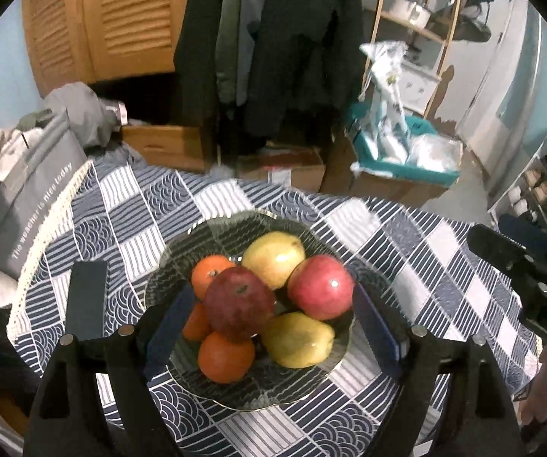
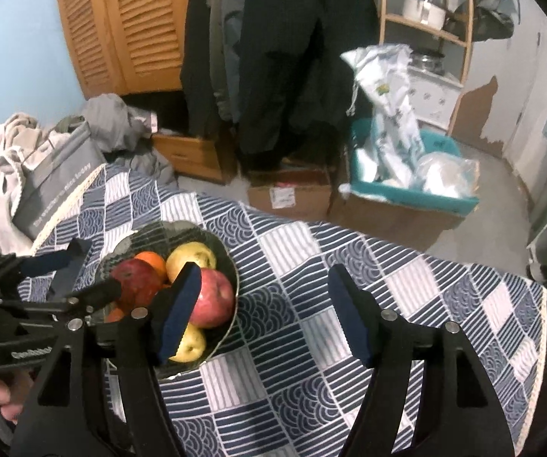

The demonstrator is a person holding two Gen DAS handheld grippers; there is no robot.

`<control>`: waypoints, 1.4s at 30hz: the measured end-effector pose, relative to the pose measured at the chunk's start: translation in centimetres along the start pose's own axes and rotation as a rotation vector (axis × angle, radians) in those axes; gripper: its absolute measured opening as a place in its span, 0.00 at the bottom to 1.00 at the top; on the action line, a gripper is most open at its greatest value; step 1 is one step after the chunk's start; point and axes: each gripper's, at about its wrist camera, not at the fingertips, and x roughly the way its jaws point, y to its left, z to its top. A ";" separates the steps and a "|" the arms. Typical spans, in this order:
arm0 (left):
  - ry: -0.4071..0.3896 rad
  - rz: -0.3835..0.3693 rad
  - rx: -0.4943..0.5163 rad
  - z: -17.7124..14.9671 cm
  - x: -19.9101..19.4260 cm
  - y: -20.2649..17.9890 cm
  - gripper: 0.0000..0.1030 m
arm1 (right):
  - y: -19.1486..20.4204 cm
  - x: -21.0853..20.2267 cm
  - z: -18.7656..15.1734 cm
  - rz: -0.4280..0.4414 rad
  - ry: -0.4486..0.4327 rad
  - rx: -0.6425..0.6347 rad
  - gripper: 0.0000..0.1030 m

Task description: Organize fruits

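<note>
Over the glass bowl [image 1: 182, 278], lower centre of the left wrist view, the left gripper [image 1: 269, 327] tilts steeply downward, jaws wide apart, gripping nothing. Apples [image 1: 321, 287], pears [image 1: 273, 257] and oranges [image 1: 226, 356] sit piled in the bowl. Right gripper [image 2: 266, 314], centre of its own view, angles down over the checked tablecloth [image 2: 407, 282], jaws apart, empty.

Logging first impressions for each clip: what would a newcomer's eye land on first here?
A glass bowl piled with fruit sits on the blue-and-white patterned tablecloth: a dark red apple on top, a pinker apple beside it, yellow pears and oranges around. Both grippers hover open and empty, the left gripper over the bowl.
</note>
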 end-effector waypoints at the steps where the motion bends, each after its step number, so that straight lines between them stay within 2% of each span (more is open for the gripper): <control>1: -0.013 -0.003 0.003 0.2 -0.5 -0.2 0.84 | -0.2 -0.6 0.1 -0.003 -0.013 0.006 0.68; 9: -0.084 -0.018 0.030 0.9 -3.6 -1.8 0.85 | -1.8 -4.8 0.8 -0.057 -0.111 0.033 0.74; 19: -0.173 -0.023 0.044 1.7 -6.9 -3.1 0.98 | -3.9 -9.5 0.2 -0.143 -0.205 0.043 0.78; 28: -0.250 -0.025 0.078 1.9 -10.0 -4.5 0.99 | -5.8 -11.9 -0.7 -0.196 -0.238 0.053 0.78; 33: -0.255 -0.036 0.096 1.8 -10.8 -5.4 0.99 | -6.0 -12.8 -1.1 -0.193 -0.260 0.059 0.78; 42: -0.285 0.005 0.133 1.7 -11.1 -6.7 0.99 | -7.0 -13.5 -1.4 -0.219 -0.291 0.070 0.78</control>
